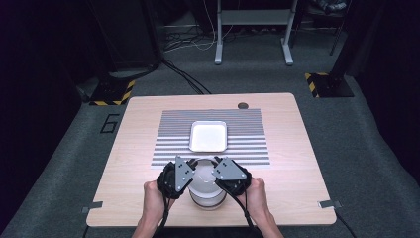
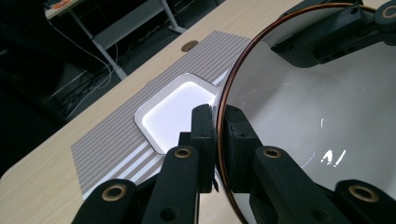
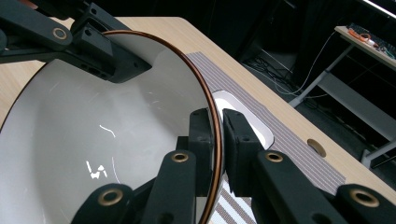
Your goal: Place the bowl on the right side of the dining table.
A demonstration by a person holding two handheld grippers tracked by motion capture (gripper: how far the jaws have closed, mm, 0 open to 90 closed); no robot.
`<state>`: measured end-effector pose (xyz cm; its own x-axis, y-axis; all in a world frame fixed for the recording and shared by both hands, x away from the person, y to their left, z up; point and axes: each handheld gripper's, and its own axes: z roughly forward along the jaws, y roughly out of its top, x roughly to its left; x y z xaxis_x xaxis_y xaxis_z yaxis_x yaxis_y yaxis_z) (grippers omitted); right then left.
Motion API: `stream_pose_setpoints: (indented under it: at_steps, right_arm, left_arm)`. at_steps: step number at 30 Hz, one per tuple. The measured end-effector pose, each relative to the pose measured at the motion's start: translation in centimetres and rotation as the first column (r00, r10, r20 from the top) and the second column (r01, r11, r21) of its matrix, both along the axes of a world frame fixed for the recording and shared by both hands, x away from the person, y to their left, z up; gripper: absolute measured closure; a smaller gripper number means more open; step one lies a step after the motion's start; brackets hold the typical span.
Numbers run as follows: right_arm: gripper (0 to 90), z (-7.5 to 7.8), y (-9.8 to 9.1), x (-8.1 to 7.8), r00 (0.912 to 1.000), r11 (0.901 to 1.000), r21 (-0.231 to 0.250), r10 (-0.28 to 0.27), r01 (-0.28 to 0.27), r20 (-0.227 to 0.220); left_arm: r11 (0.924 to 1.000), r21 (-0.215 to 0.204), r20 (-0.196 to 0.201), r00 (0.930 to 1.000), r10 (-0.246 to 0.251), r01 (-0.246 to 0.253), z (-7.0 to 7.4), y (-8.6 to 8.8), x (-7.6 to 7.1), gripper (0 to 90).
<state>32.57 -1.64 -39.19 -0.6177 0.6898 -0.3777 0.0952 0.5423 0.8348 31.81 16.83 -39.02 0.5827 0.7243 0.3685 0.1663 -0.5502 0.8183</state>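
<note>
1. The left gripper [image 2: 215, 135] has its two black jaws closed tight on the thin brown rim of the white bowl [image 2: 299, 121], one jaw inside and one outside.
2. The right gripper [image 3: 218, 140] pinches the other side of the same rim in the same way.
3. In the high view the bowl [image 1: 207, 191] sits between the two hands at the near edge of the table [image 1: 138, 148], with the left gripper [image 1: 179, 174] and right gripper [image 1: 229, 173] on either side.
4. The rim is thin and smooth, so I think it could slip out of a jaw if one hand pulls harder than the other.
5. If one hand goes higher, the bowl could tip and drop.
6. The square white tray [image 1: 208, 136] lies just past the bowl on the striped mat [image 1: 247, 129]. A low bowl could bump the tray and push it.
7. The bowl is close to the table edge, so a slip there could send it to the floor.
</note>
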Motion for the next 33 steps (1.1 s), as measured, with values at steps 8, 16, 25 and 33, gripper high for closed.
stream_pose_setpoints:
  at_steps: [8, 16, 25, 33]
  right_arm:
    - [82.7, 0.7, 0.0, 0.7, 0.9999, 1.0000, -0.001, 0.007, -0.007, 0.009]
    - [82.7, 1.2, 0.1, 1.3, 0.9998, 0.9999, 0.007, 0.011, -0.011, 0.015]
    - [82.8, 1.5, 0.2, 2.1, 0.9998, 1.0000, -0.001, 0.007, -0.007, 0.018]
    - [82.8, 1.9, 0.3, 2.9, 0.9998, 1.0000, -0.008, 0.003, -0.002, 0.021]
  left_arm:
    - [0.9999, -0.003, 0.008, 0.9999, 0.011, -0.010, 0.6, 0.1, 0.4, 84.2]
    - [1.0000, 0.005, 0.016, 0.9998, 0.008, -0.008, 1.2, 0.2, 1.0, 84.1]
    - [1.0000, -0.002, 0.010, 0.9999, 0.006, -0.005, 1.6, 0.2, 1.9, 84.1]
    - [1.0000, 0.003, 0.018, 0.9998, 0.002, -0.002, 1.9, 0.3, 2.8, 84.1]
